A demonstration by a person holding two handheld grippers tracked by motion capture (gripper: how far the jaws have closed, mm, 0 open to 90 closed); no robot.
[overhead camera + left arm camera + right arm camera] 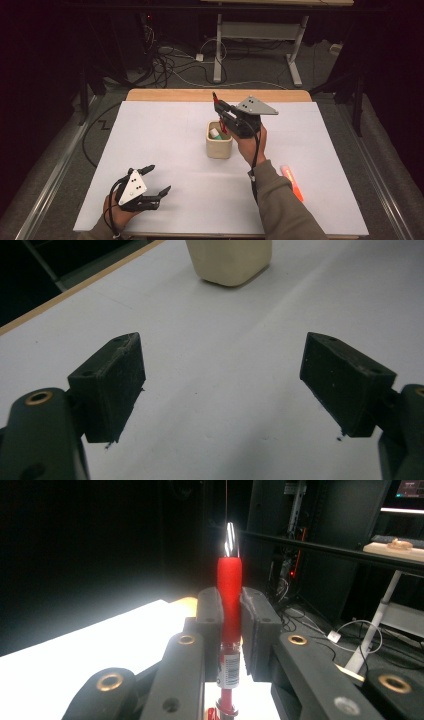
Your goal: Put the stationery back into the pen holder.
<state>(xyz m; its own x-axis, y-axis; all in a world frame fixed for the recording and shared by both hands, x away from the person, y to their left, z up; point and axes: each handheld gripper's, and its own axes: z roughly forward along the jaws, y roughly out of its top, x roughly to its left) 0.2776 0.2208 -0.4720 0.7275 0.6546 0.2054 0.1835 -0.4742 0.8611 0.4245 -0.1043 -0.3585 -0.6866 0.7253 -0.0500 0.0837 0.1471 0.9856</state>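
My right gripper (218, 103) is raised over the middle of the table, shut on a red pen (215, 100). In the right gripper view the pen (229, 587) stands upright between the pads of the gripper (231, 615), silver tip up, its labelled barrel running down behind the jaws. Just below it stands a cream cup (219, 144) with a green-and-white thing (215, 133) inside. The pen's lower end hangs at the cup's mouth. My left gripper (159, 179) rests at the near left, open, with nothing between its jaws (222, 385). The cup (230, 260) lies ahead of it.
An orange marker (292, 182) lies on the white table sheet (175, 135) at the near right, beside the person's right sleeve. Beyond the table's far wooden edge (170, 95) are cables and desk legs on the floor.
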